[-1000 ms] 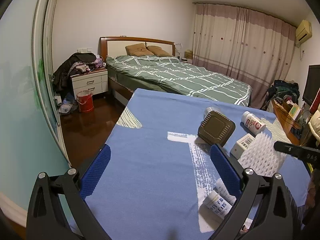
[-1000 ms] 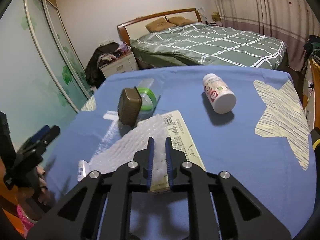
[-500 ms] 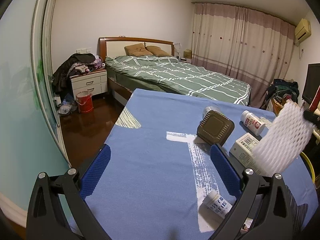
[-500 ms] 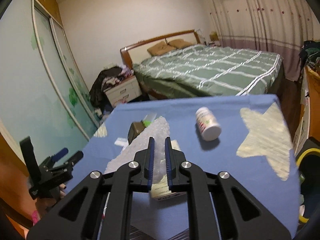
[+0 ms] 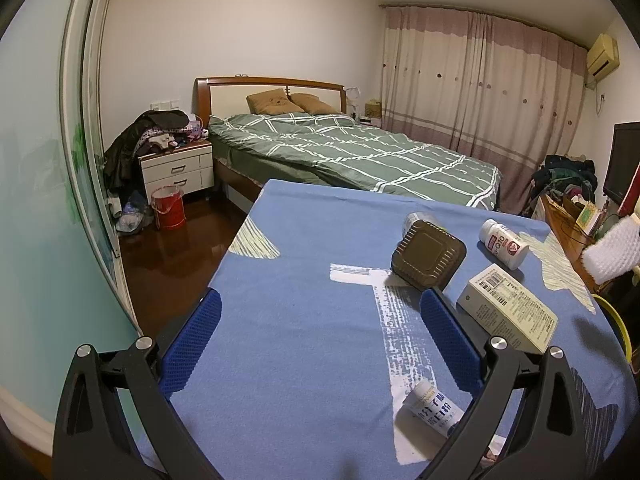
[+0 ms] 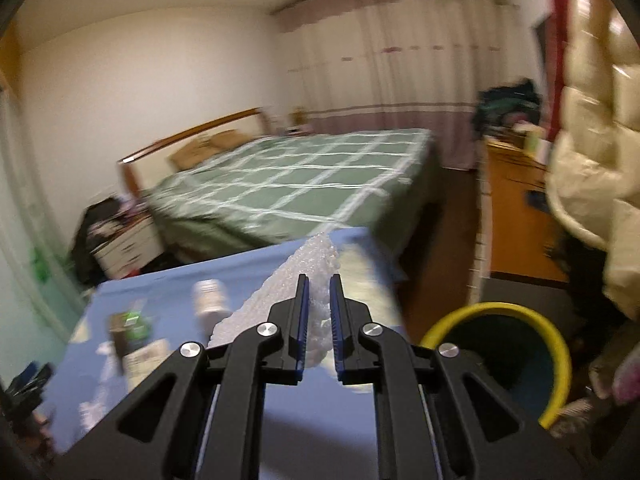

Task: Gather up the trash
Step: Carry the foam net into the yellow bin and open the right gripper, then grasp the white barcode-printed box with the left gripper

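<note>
The blue-covered table (image 5: 312, 264) is carrying a white box (image 5: 508, 306) and bottle (image 5: 503, 243). The yellow-rimmed bin (image 6: 558, 344) is sitting beside it. The right tool (image 6: 318, 320) is pinching white foam netting (image 6: 280, 292) above the table edge, near the bin. The left tool (image 5: 320, 336) is hovering, spread wide.

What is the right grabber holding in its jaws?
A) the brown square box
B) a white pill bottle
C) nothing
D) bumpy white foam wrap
D: the right gripper has its jaws shut on the white foam wrap, near the yellow-rimmed bin; the pill bottle and brown box lie on the table.
</note>
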